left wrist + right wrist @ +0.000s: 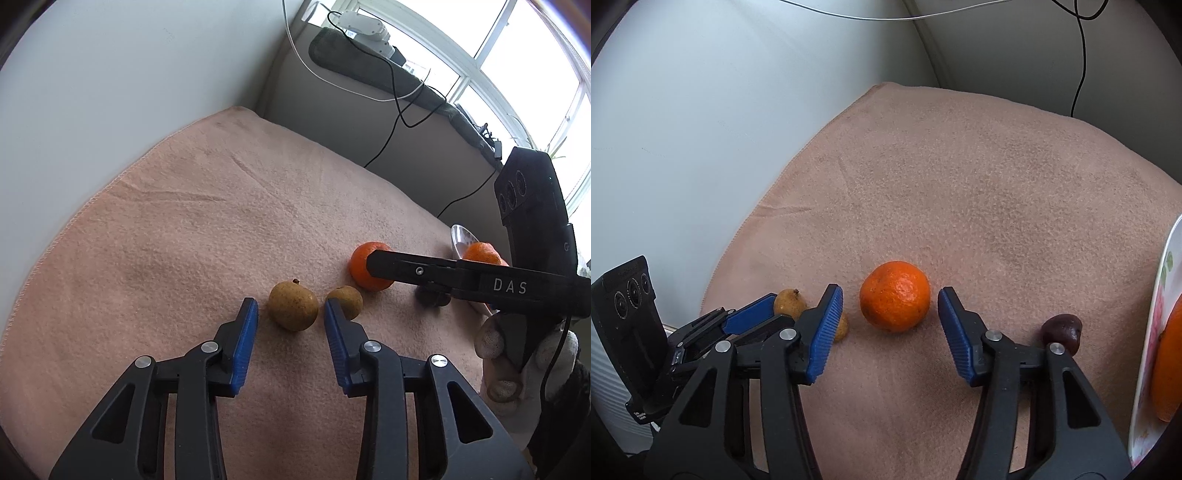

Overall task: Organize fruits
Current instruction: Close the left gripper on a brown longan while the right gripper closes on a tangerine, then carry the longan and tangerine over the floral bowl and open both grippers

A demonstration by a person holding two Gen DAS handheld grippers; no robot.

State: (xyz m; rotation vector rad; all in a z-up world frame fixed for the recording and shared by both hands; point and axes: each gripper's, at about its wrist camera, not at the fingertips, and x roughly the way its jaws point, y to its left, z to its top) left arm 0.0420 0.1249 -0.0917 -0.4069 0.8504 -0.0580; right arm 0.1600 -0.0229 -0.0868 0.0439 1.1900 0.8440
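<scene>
On a pink towel (184, 229) lie two small brown fruits (293, 305) (346, 300), a tangerine (369, 266) (894, 296) and a dark chestnut-like fruit (1063, 331). My left gripper (291, 314) is open, its blue fingers on either side of the larger brown fruit, not touching. My right gripper (890, 295) is open with the tangerine between its fingertips, apart from both. A second tangerine (1169, 362) lies on a floral plate (1145, 369) at the right. In the left wrist view the right gripper reaches in from the right, fingertips (376, 262) at the tangerine.
A white wall (92, 92) borders the towel at left. A grey ledge with cables (395, 92) and a window stand behind. The left gripper shows at lower left in the right wrist view (753, 314). A gloved hand (517, 369) holds the right gripper.
</scene>
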